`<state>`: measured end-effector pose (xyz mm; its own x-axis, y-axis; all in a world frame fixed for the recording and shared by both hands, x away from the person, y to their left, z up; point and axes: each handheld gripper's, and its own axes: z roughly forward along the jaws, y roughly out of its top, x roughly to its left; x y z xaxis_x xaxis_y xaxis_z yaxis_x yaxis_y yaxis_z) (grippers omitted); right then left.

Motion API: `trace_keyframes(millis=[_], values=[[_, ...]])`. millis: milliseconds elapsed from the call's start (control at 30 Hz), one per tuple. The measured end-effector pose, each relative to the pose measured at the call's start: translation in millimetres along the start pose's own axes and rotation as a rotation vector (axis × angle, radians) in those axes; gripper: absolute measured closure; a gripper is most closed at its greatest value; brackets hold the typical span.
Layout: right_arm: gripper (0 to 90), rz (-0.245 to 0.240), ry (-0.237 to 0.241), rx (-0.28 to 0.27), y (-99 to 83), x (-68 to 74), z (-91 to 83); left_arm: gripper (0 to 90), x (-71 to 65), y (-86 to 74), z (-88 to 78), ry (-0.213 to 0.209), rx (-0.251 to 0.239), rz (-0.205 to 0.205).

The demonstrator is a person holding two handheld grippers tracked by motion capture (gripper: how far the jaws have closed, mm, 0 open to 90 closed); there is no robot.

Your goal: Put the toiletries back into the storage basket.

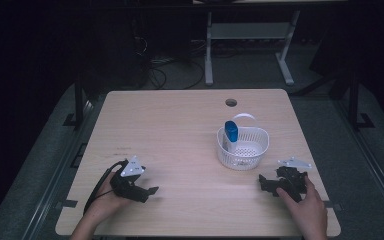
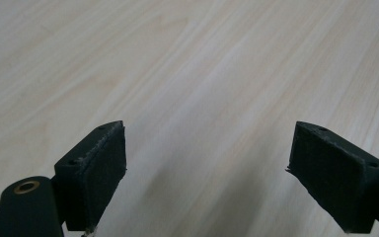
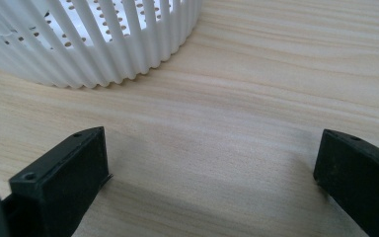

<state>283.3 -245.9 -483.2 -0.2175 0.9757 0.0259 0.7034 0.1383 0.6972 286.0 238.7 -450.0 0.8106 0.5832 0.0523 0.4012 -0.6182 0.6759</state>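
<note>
High view has the left gripper [image 1: 152,191] low on the table [image 1: 180,135], jaws wide and empty, the white basket [image 1: 243,150] with its blue bottle [image 1: 231,132] right of centre, the right gripper [image 1: 263,181] near it, equally wide.

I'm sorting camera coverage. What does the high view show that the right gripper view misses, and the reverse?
High view alone: the blue upright object standing inside the white slotted plastic basket, the left gripper, and both hands.
Right gripper view alone: the basket's ribbed wall and perforated floor up close, with the right gripper open, jaws wide apart.
Both: basket and light wooden table.
</note>
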Motion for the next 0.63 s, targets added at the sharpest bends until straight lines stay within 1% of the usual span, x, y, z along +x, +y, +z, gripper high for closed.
trace_keyframes(millis=[67, 200, 300, 500, 567, 633], values=[[0.0, 0.0, 0.0, 0.0, 0.0, 0.0, 0.0, 14.1, 0.4, -4.7, 0.0, 0.001, 0.004, -0.005], [0.0, 0.0, 0.0, 0.0, 0.0, 0.0, 0.0, 14.0, 1.1, -15.3, 1.5, 0.029, 0.025, 0.003], [0.0, 0.0, 0.0, 0.0, 0.0, 0.0, 0.0, 13.4, 1.5, -20.8, 2.0, 0.017, 0.032, -0.003], [0.0, 0.0, 0.0, 0.0, 0.0, 0.0, 0.0, 13.2, 6.2, -27.9, 2.7, -0.009, -0.007, -0.056], [0.0, 0.0, 0.0, 0.0, 0.0, 0.0, 0.0, 13.2, 6.2, -29.3, 3.0, -0.013, -0.023, -0.06], [0.0, 0.0, 0.0, 0.0, 0.0, 0.0, 0.0, 13.2, 7.0, -30.7, 3.0, -0.014, -0.032, -0.055]])
